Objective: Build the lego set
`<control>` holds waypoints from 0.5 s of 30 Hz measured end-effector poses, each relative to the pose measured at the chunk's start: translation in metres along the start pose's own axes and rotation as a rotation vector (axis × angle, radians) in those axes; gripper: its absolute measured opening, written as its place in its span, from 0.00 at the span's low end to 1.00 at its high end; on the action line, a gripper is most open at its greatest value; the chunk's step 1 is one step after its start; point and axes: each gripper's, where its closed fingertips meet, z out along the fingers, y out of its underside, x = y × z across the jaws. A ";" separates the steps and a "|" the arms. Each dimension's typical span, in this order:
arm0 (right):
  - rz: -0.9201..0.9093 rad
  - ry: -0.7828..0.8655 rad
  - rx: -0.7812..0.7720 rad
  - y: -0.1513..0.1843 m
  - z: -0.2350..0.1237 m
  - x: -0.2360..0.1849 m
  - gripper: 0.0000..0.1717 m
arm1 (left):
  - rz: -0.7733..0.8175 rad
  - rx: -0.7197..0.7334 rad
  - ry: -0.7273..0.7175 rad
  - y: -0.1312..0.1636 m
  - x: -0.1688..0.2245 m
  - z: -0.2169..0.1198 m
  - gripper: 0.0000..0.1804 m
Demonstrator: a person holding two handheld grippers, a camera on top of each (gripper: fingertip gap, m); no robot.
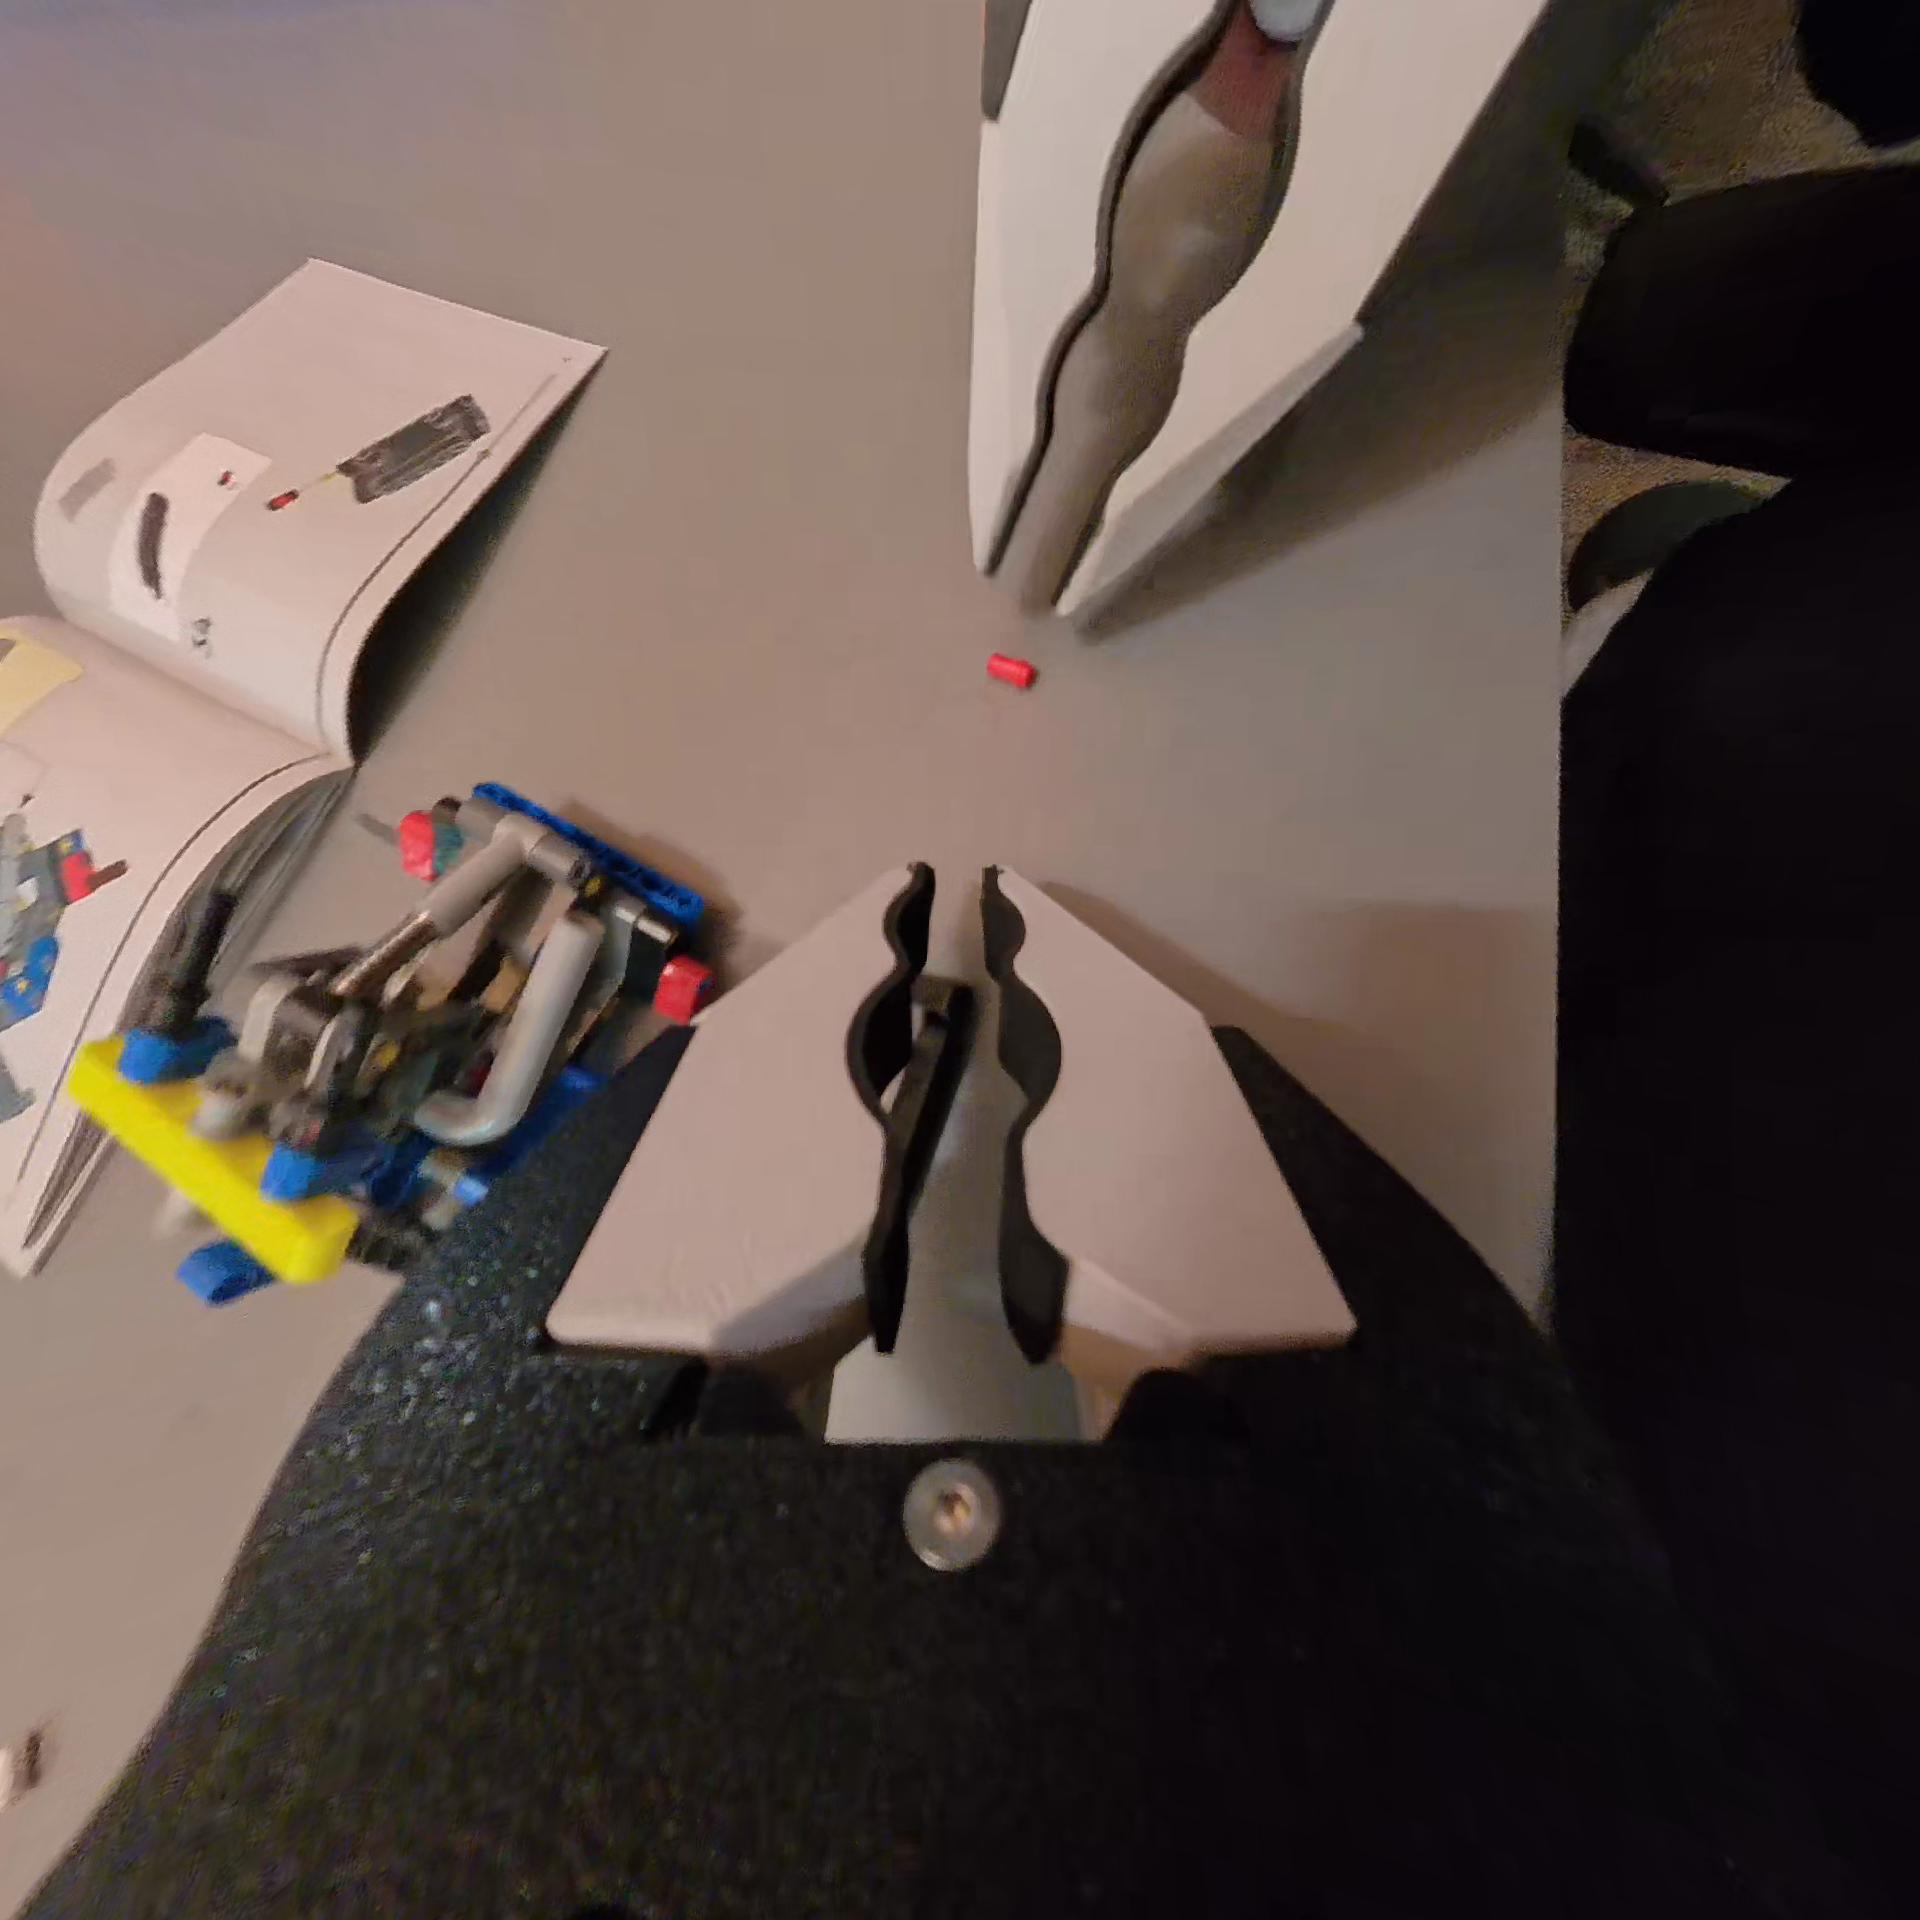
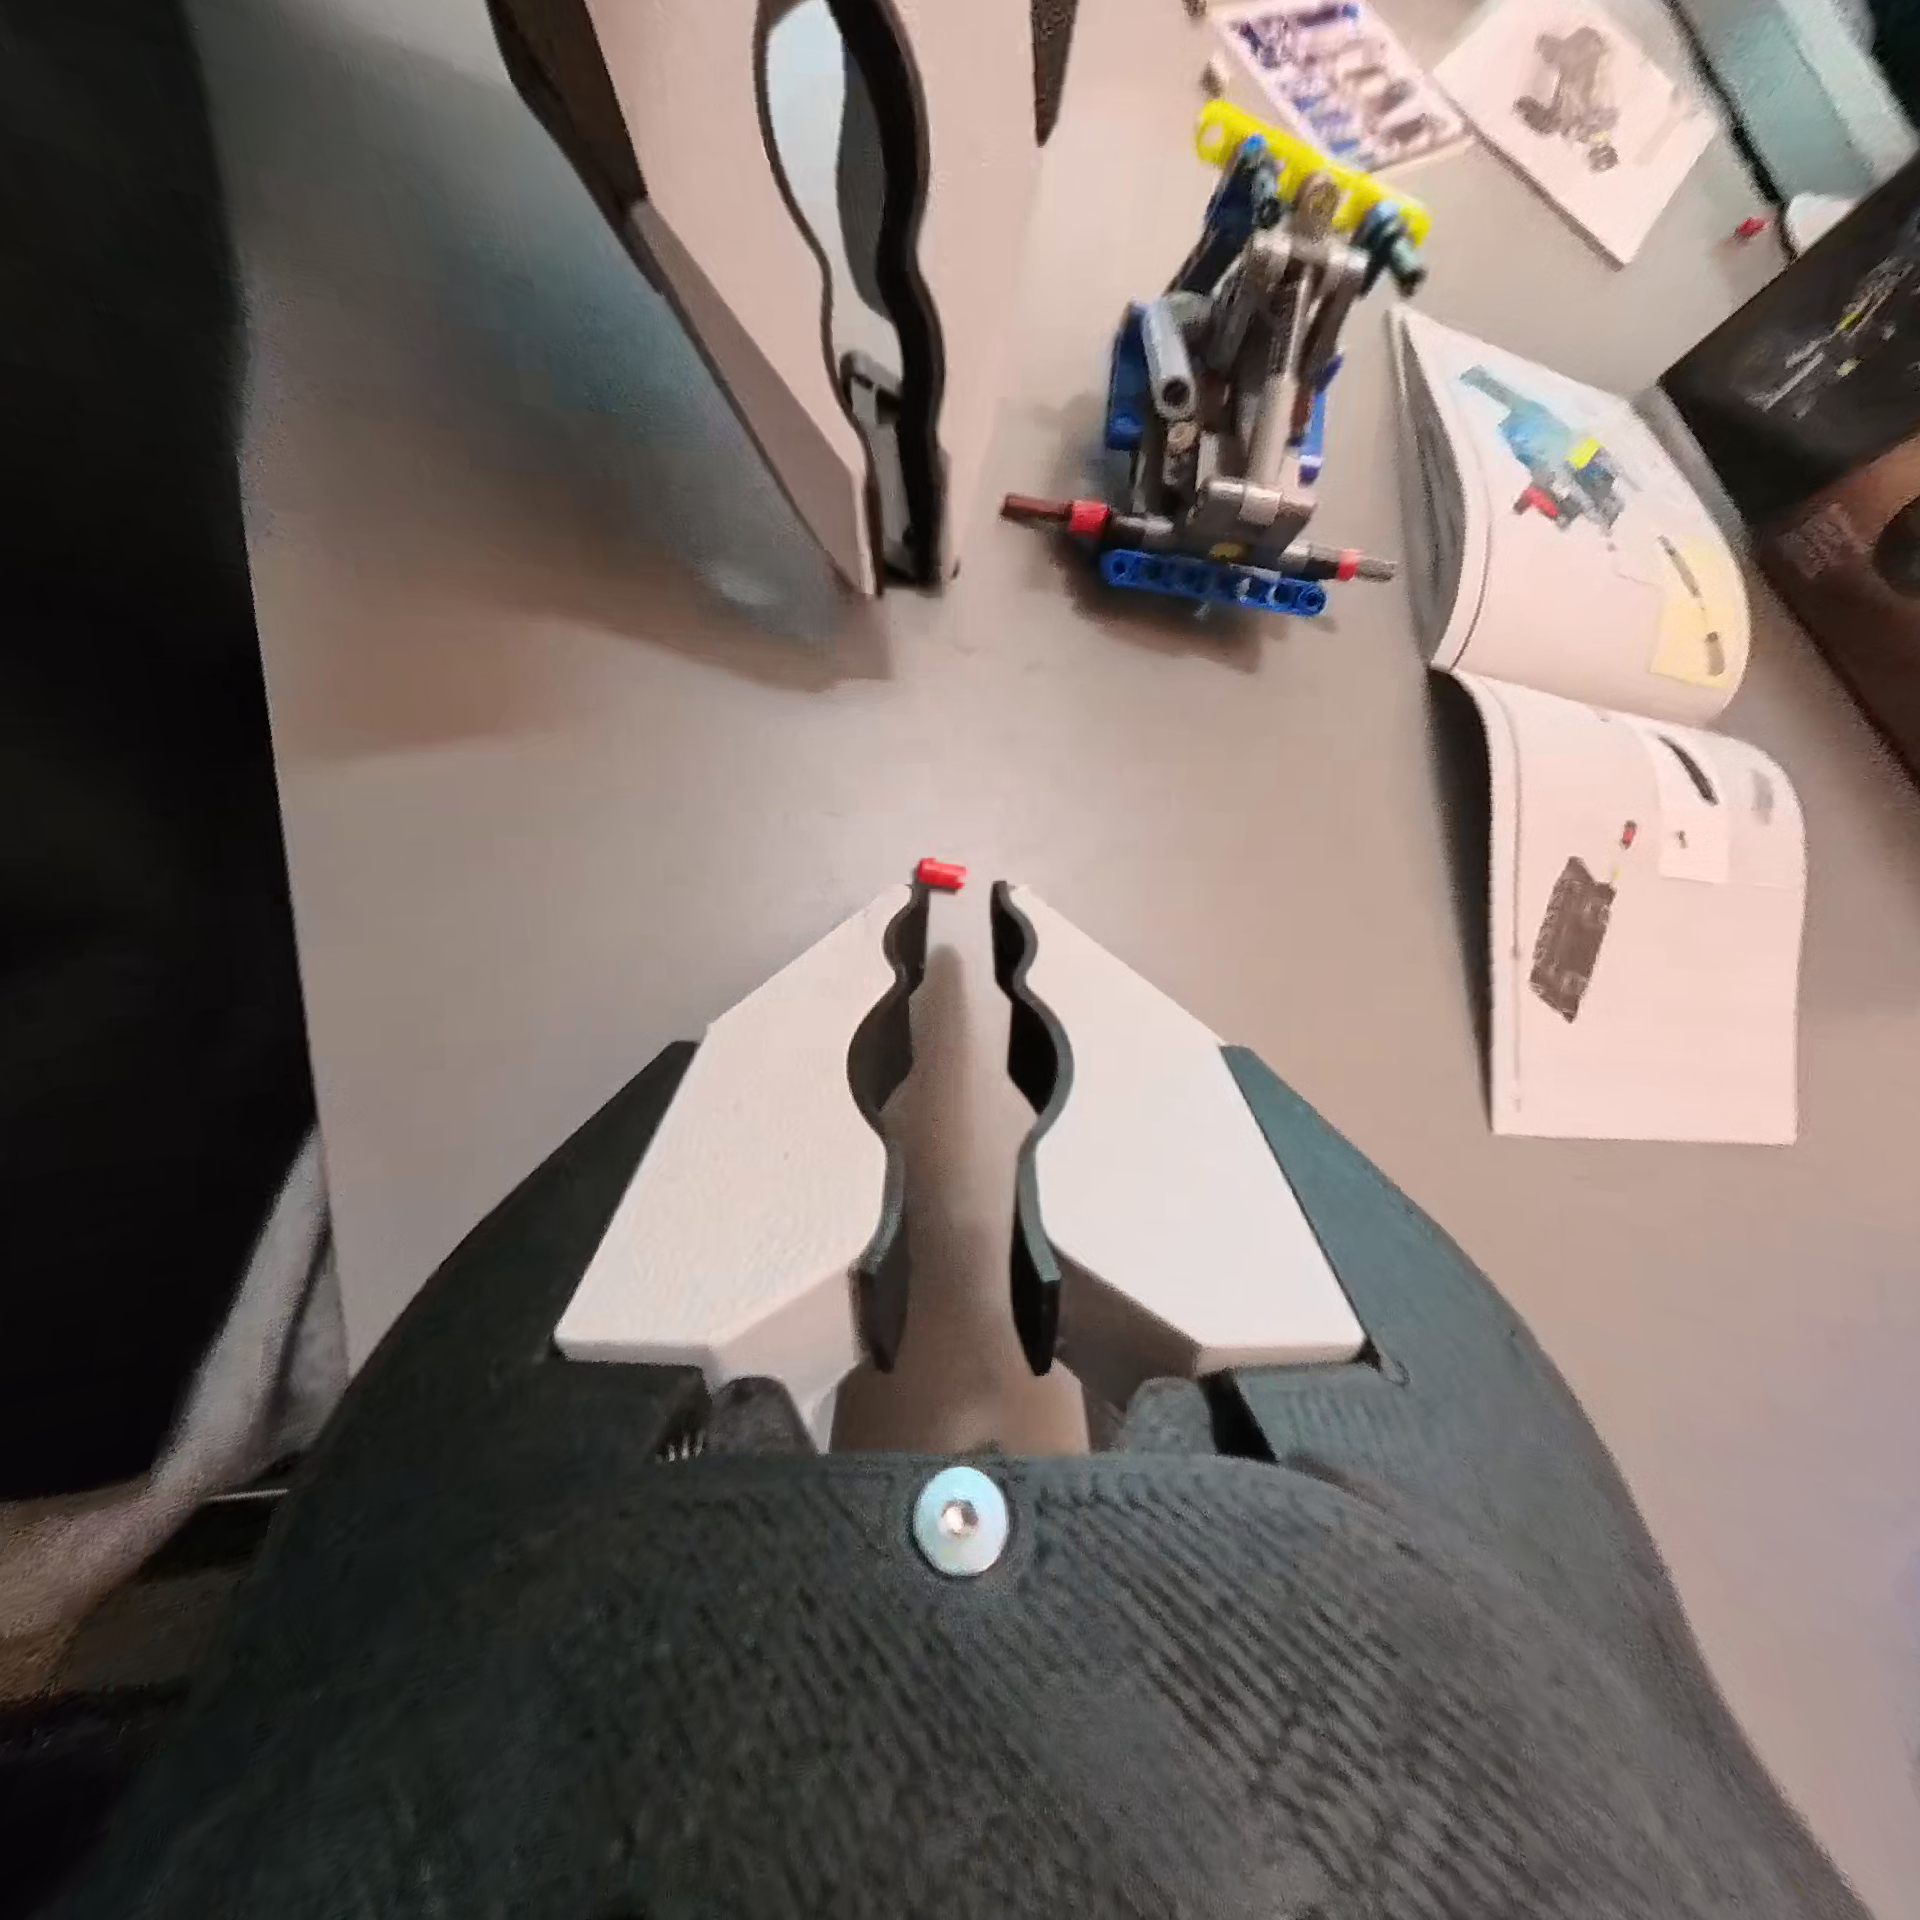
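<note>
Tiny red peg lies loose on the grey surface, just past my right tool, jaws parted and empty. Left tool is released too, empty at its tips, parked beside the brick model and open booklet.

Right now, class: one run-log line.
left gripper: open | right gripper: open, nothing held | red peg: on table

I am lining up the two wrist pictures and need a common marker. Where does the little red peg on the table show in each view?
Left wrist view: the red peg lies on the table, mid-frame, just before the right gripper.
Right wrist view: the red peg lies just off that gripper's fingertips.
Shared landmark: the brick model.
</note>
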 end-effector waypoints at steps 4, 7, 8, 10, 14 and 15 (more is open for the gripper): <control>-0.155 -0.020 0.062 -0.004 0.001 0.011 0.07 | -0.028 0.019 0.016 0.016 -0.008 -0.014 0.04; -0.191 -0.108 0.019 0.003 0.006 0.011 0.08 | -0.032 -0.013 -0.004 0.033 -0.020 -0.023 0.04; -0.192 -0.125 -0.011 0.006 0.007 0.010 0.08 | -0.026 -0.025 -0.014 0.038 -0.024 -0.026 0.04; -0.112 -0.153 -0.065 0.009 0.008 0.006 0.12 | -0.016 -0.038 -0.043 0.044 -0.031 -0.032 0.04; 0.184 0.040 -0.211 0.022 0.002 0.017 0.17 | -0.046 -0.045 -0.076 0.054 -0.041 -0.037 0.04; 0.276 0.075 -0.187 0.018 0.002 0.014 0.16 | -0.054 -0.040 -0.081 0.056 -0.043 -0.037 0.04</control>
